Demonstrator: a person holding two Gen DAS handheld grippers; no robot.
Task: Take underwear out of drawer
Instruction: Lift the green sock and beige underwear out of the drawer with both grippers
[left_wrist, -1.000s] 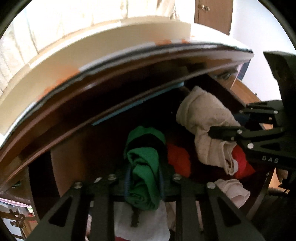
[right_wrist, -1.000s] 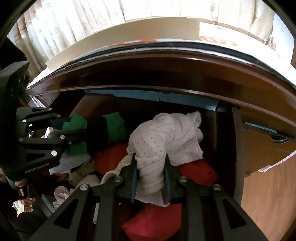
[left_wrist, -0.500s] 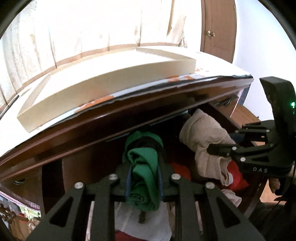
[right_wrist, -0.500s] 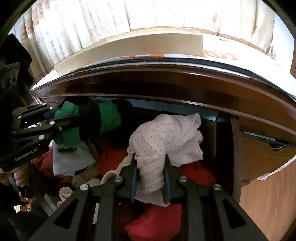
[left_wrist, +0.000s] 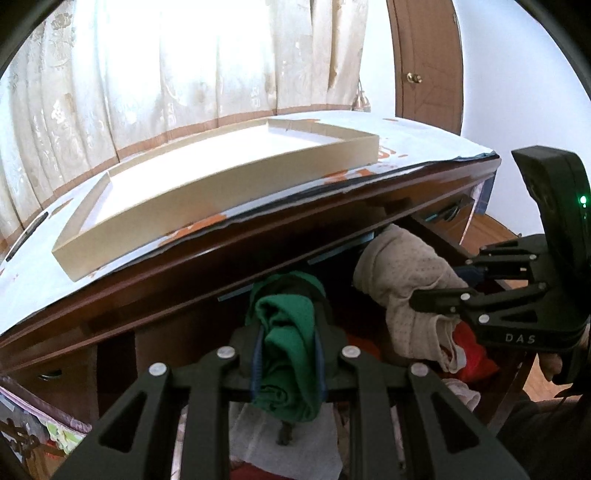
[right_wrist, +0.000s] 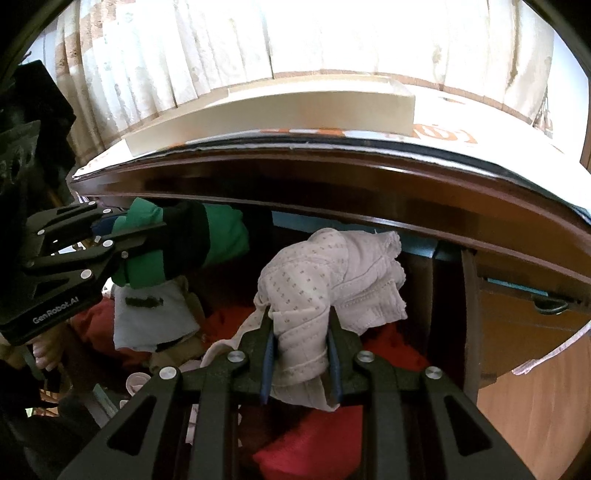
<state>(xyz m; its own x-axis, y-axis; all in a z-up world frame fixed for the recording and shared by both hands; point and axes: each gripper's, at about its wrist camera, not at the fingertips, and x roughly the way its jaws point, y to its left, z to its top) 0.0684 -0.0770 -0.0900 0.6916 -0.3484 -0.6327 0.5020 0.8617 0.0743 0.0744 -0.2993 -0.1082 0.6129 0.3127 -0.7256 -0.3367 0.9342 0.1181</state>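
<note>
Since the earlier frame I have raised both garments; the shallow box (left_wrist: 221, 206) on the dresser top now shows its inside. My left gripper (left_wrist: 288, 365) pinches the green underwear (left_wrist: 291, 354); my right gripper (right_wrist: 299, 358) clamps the dotted beige underwear (right_wrist: 317, 288). Both hang above the open drawer (right_wrist: 469, 314), whose dim floor is hidden under red cloth (right_wrist: 314, 443); its front is cut off.

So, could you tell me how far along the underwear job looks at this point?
Done: the drawer is open and two pieces are gripped. In hand: the left gripper is shut on green underwear, the right gripper on dotted cream underwear, both lifted above the pile. Left: carrying them clear; red garments and a pale grey one remain inside.
</note>
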